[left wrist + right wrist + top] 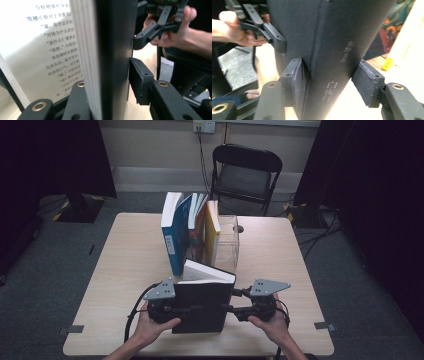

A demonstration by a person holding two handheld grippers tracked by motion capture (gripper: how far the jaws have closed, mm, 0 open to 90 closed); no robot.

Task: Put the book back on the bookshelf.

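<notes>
The counter (125,265) is carrying a row of upright books (192,232) leaning beside a clear box (229,240), all standing beyond both tongs. Nearer the person, a black book (202,305) is being held up between the two tongs, its white page edge tilting toward the row.

The left tongs (167,309) are clamping the book's left side; in the left gripper view one jaw is lying inside against a printed page (50,50) and the other is pressing the cover (117,50) from outside, so they are pinching a wad of pages plus cover. The right tongs (239,310) are straddling the spine (332,62): the near-left pad is touching it, while the other pad seems to be standing just off, though the angle is making that hard to judge.

The book is looking thick and fairly heavy, stiff along the spine but floppy where it is opening; the matt cover should be giving fair friction. The spine, or cover and pages pinched together, is probably the soundest hold, since loose pages could be slipping or tearing.

The high view is showing the book's place relative to the row; the left gripper view is revealing that it is open; the right gripper view is showing the spine lettering.
</notes>
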